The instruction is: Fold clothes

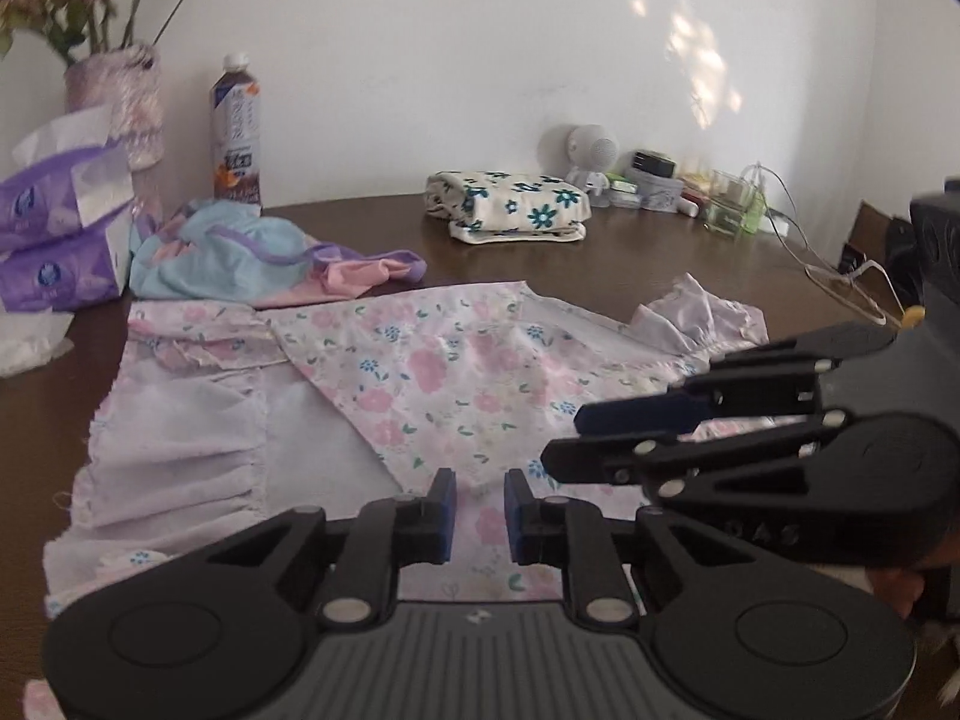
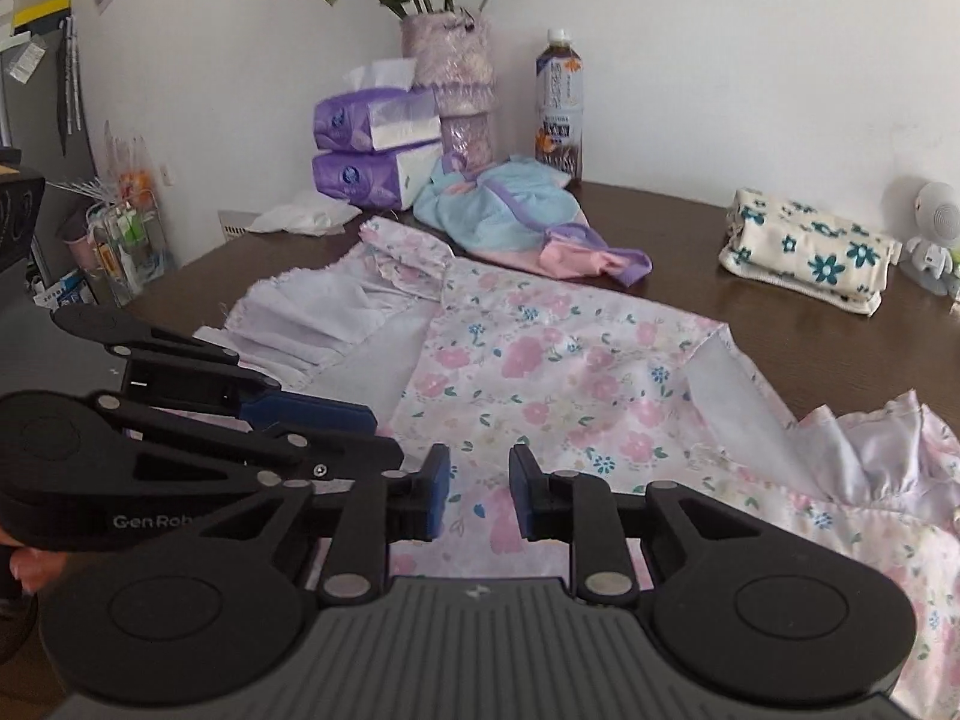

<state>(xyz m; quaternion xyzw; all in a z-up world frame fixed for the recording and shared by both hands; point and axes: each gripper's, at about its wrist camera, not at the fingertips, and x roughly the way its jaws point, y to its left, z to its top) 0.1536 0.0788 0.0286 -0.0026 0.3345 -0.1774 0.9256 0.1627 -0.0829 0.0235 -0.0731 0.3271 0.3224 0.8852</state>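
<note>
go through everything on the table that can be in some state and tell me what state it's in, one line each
Pink floral garment: spread flat, partly folded.
Blue and pink garment: crumpled, unfolded.
Cream blue-flower cloth: folded.
Drink bottle: upright, capped.
Tissue packs: stacked, top one open.
Left gripper: jaws open, empty.
Right gripper: jaws open, empty.

Both tongs are showing matte black linkage arms with silver rivets, blue pads on the fingertips (image 1: 445,516) and a ribbed grey base. The left tongs (image 2: 384,426) are bearing white "Gen Rob" lettering.
</note>
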